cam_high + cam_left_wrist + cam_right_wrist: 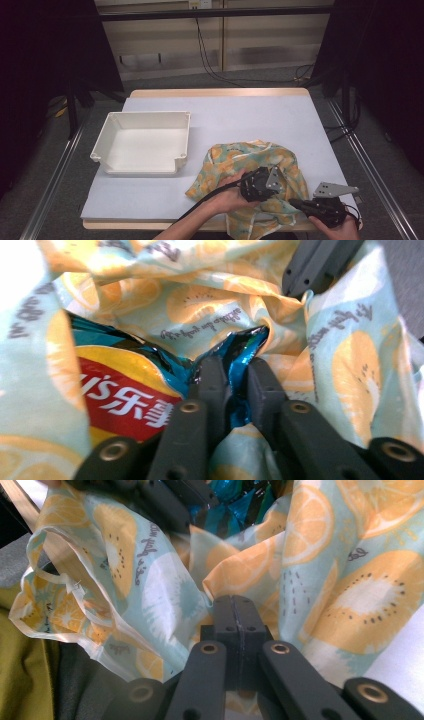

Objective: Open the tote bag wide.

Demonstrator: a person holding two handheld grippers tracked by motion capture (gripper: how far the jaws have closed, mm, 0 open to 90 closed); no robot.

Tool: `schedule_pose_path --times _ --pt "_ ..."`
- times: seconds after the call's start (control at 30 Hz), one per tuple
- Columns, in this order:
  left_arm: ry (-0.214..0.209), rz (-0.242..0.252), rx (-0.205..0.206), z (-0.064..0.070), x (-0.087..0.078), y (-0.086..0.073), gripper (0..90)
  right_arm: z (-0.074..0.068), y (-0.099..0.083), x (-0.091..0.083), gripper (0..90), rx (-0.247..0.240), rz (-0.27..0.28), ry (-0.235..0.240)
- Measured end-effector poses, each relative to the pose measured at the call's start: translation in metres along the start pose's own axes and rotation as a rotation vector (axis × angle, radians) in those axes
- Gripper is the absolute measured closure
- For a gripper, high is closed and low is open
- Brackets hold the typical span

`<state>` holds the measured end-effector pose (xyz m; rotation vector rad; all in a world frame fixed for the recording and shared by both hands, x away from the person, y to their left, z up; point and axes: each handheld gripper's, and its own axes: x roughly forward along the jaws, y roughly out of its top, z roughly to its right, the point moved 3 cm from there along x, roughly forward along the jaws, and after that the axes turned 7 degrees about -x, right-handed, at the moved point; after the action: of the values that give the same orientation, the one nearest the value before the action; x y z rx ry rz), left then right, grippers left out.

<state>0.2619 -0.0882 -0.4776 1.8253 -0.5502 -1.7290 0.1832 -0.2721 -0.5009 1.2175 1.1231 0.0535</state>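
Left tongs (231, 385) pinch chip packet (125, 390) (right (235, 617) clamp bag (350, 580))

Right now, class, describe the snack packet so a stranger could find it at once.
On the white table, find the fruit-print bag near the front edge. Inside its mouth lies the snack packet, pinched by the left gripper: glossy blue, red and yellow foil, unlike the pale bag.
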Motion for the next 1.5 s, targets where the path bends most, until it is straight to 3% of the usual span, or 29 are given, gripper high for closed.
schedule_pose_path --times 0.37,0.6,0.67,0.73,0.8,0.97,1.03,1.23,1.33,1.4,1.5 --pt "-0.203 0.171 -0.227 -0.030 -0.023 -0.007 86.0 0.002 0.001 0.002 90.0 -0.008 -0.009 0.000" --pt "-0.262 0.274 -0.282 -0.034 -0.039 -0.005 86.2 -0.001 0.004 0.004 90.0 -0.025 -0.011 0.005" --pt "-0.258 0.284 -0.276 -0.034 -0.043 -0.003 86.2 -0.001 0.004 0.004 90.0 -0.023 -0.003 0.006" --pt "-0.289 0.298 -0.300 -0.034 -0.045 -0.001 86.2 -0.001 0.005 0.004 90.0 -0.026 0.003 0.003" --pt "-0.266 0.299 -0.283 -0.034 -0.049 0.001 86.2 -0.002 0.006 0.004 90.0 -0.029 0.008 0.010" --pt "-0.286 0.346 -0.310 -0.034 -0.059 0.007 86.1 -0.003 0.008 0.005 90.0 -0.043 0.020 0.016" --pt "-0.275 0.357 -0.311 -0.034 -0.062 0.009 86.1 -0.005 0.009 0.005 90.0 -0.046 0.026 0.024" --pt "-0.288 0.417 -0.324 -0.039 -0.080 0.016 86.2 -0.005 0.009 0.010 90.0 -0.060 -0.009 0.009" --pt "-0.248 0.415 -0.281 -0.037 -0.090 0.021 86.3 -0.003 0.008 0.009 90.0 -0.048 -0.001 0.008" --pt "-0.262 0.437 -0.276 -0.034 -0.093 0.023 86.3 -0.003 0.009 0.009 90.0 -0.046 -0.001 0.007" --pt "-0.236 0.425 -0.248 -0.030 -0.090 0.023 86.4 -0.002 0.011 0.007 89.5 -0.045 0.018 0.004"
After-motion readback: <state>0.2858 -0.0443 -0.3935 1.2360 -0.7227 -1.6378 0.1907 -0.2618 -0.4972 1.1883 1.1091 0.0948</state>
